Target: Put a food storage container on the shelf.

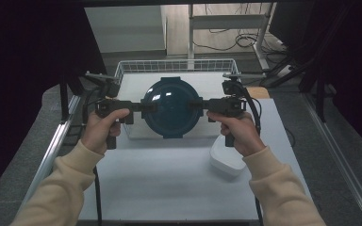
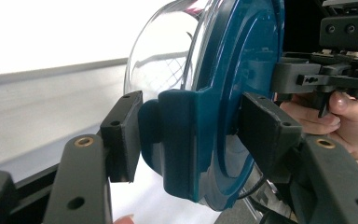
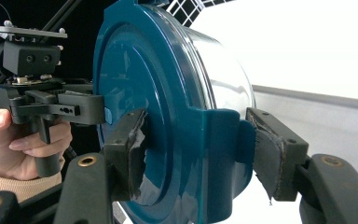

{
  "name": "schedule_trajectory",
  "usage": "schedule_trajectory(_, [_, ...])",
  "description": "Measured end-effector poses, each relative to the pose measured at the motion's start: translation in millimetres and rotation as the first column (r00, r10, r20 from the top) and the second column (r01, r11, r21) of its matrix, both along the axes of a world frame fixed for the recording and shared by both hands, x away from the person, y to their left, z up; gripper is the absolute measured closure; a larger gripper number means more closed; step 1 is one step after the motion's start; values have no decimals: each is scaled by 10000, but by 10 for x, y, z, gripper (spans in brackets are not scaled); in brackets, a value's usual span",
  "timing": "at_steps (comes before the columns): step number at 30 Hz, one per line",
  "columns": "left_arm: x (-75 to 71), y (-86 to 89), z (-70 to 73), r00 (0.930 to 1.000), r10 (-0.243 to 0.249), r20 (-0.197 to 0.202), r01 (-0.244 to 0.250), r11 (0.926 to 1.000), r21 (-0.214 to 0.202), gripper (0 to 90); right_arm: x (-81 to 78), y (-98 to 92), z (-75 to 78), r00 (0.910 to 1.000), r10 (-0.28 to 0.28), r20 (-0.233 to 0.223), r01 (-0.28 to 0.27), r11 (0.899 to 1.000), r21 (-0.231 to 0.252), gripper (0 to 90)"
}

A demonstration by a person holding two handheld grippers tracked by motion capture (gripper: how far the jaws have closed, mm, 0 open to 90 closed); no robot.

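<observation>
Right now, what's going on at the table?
A person holds a teal-lidded clear container between two claws: the left claw clamps the lid's side tab on one side, the right claw the tab opposite. The container hangs over the white wire basket. A small white box sits on the table nearby.

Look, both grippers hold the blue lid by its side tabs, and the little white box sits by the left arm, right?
Not quite. The left gripper and right gripper do hold the blue lid by its tabs, but the white box sits by the right arm, as the high view shows.
</observation>
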State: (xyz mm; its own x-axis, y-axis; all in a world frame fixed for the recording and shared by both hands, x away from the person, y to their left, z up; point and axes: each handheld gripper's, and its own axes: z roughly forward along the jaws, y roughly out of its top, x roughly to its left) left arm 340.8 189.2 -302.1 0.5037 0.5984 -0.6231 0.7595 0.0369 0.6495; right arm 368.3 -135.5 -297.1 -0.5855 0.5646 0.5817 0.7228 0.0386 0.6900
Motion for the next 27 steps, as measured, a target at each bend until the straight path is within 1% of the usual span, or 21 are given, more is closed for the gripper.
schedule_trajectory(5, [72,22,78,10000,27,72,-27,10000,-28,418,77,23,91,9999,10,162,-10,10000,-15,405])
schedule_trajectory(13, [225,48,146,10000,12,-2,-12,9998,-189,418,213,51,210,9995,-14,329,17,9999,-107,404])
schedule_trajectory(16, [315,52,174,10000,24,-24,-25,9999,-123,418,299,54,221,9996,-3,289,5,10000,-71,404])
schedule_trajectory(19, [434,55,177,9999,36,-117,-38,9998,-178,418,397,56,227,9998,-50,202,50,10000,-27,404])
schedule_trajectory(23, [606,57,170,9997,-31,-246,25,9996,-272,418,559,55,240,9998,-139,164,140,9999,-86,404])
schedule_trajectory(27, [765,51,184,9994,-83,-342,75,9997,-237,418,698,49,249,9998,-179,76,180,9998,-97,404])
